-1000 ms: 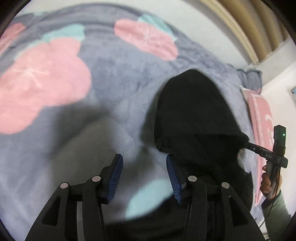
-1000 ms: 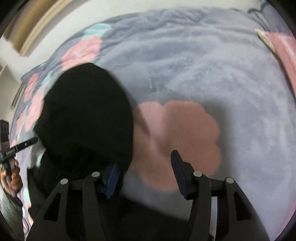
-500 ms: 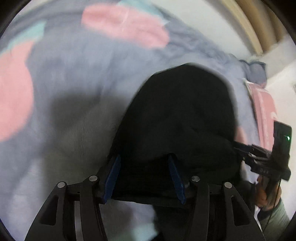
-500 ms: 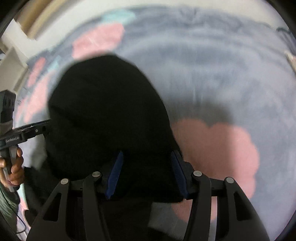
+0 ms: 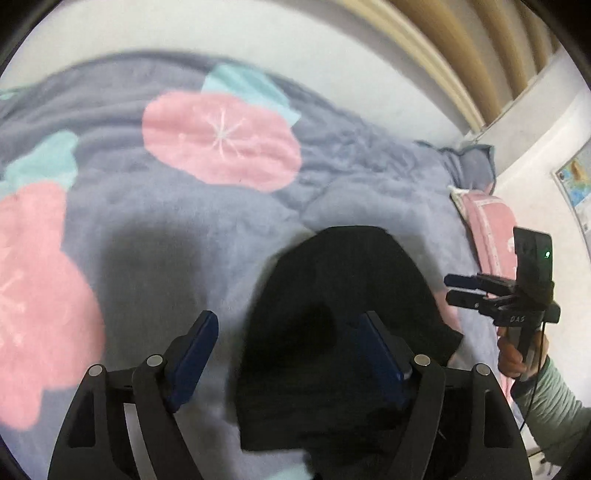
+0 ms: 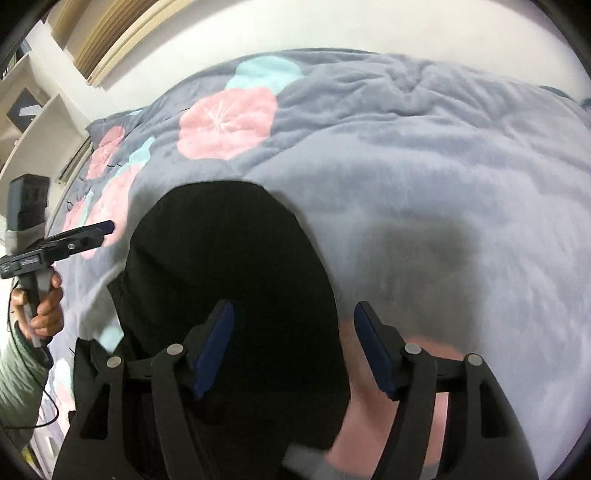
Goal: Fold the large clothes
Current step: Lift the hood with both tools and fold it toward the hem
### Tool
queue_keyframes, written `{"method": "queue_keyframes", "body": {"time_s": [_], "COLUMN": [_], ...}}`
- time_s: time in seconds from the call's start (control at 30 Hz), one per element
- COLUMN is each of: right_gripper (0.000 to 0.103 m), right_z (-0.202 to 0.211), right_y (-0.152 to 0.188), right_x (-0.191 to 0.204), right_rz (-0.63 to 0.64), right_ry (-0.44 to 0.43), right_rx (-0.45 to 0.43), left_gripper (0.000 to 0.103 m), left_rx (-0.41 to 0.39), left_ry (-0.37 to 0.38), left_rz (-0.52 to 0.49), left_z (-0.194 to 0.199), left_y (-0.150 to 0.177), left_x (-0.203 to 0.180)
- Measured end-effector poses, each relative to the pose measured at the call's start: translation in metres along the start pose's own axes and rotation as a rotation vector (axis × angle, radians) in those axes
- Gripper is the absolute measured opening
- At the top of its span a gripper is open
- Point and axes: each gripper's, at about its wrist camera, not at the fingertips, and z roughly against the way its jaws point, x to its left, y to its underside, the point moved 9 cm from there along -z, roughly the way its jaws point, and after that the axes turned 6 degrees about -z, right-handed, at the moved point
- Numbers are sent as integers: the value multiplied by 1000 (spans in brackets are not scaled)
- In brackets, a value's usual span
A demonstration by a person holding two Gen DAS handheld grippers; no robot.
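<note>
Both my grippers have lifted back since half a second ago: the black hooded garment [image 5: 343,295] no longer fills the gap between my fingers and now lies lower in each view, with more of the bed showing around it.

My left gripper [image 5: 288,354] has its blue-padded fingers [image 5: 192,350] spread wide and holds nothing. The garment's left edge runs between them; the right finger sits over the dark cloth, the left one over the grey fleece blanket [image 5: 166,221] with its pink blossoms and teal patches. I cannot tell whether the pads touch the cloth.

My right gripper [image 6: 293,347] is likewise wide and empty. Its left finger [image 6: 214,347] hangs over the garment [image 6: 229,266], its right finger over a pink blossom on the blanket [image 6: 443,177].

The garment lies flat in the middle of the bed, its rounded hood pointing toward the far edge by the white wall [image 5: 221,33]. A pink pillow [image 5: 491,225] rests at the bed's right edge in the left view. Each camera catches the other gripper [image 5: 458,290] [image 6: 107,229], held in a hand [image 6: 40,306] beside the garment.
</note>
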Motion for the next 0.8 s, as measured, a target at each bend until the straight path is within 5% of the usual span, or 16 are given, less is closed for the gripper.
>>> {"method": "queue_keyframes", "body": {"time_s": [0.23, 0.3, 0.33, 0.37, 0.47, 0.8], "right_gripper": [71, 58, 41, 37, 26, 26], "right_z": [-64, -68, -62, -57, -22, 117], "right_y": [-6, -10, -10, -8, 3, 107], "right_x": [1, 10, 18, 23, 45, 109], "right_rz": [-69, -35, 3, 35, 126, 305], "right_ry": [-131, -147, -146, -131, -106, -9], "right_rx": [141, 139, 119, 95, 22, -156], "left_gripper": [80, 57, 30, 27, 21, 21], "left_rx": [140, 112, 102, 89, 39, -73], "left_ry": [188, 190, 217, 208, 166, 142], "left_rz": [111, 90, 57, 28, -94, -349], "left_z": [-62, -62, -58, -53, -22, 124], "left_y": [15, 14, 13, 12, 17, 93], "left_x": [9, 3, -8, -14, -41, -136]}}
